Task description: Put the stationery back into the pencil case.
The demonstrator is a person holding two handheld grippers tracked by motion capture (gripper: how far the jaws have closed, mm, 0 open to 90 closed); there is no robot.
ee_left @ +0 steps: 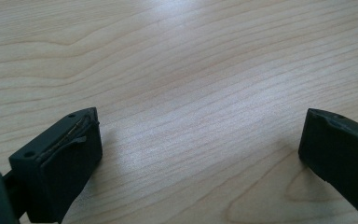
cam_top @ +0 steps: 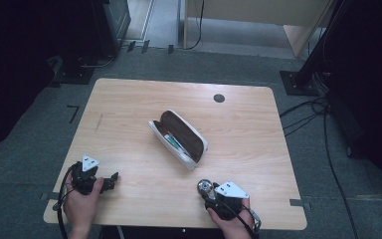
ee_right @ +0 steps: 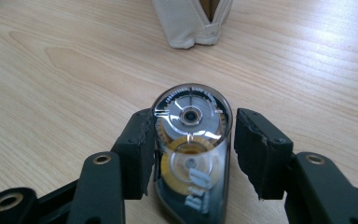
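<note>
Left hand-held gripper resting at about 8 o'clock on the worktop, jaws spread wide and empty, bare wood between them in the left gripper view. Pencil case lying open near the centre, long axis running from 10 to 4 o'clock, mouth turned up, a green item inside.

Right hand-held gripper at about 5 o'clock, jaws set either side of a clear correction-tape dispenser; left jaw touching it, a slim gap at the right, so probably closing rather than clamped. Dispenser lying flat on the wood, long axis running straight along the jaws, rounded end pointing toward the case.

Likely step: picking up the dispenser. Next: squeezing shut, lifting, carrying toward 11 o'clock, lining up with the case's opening.
</note>
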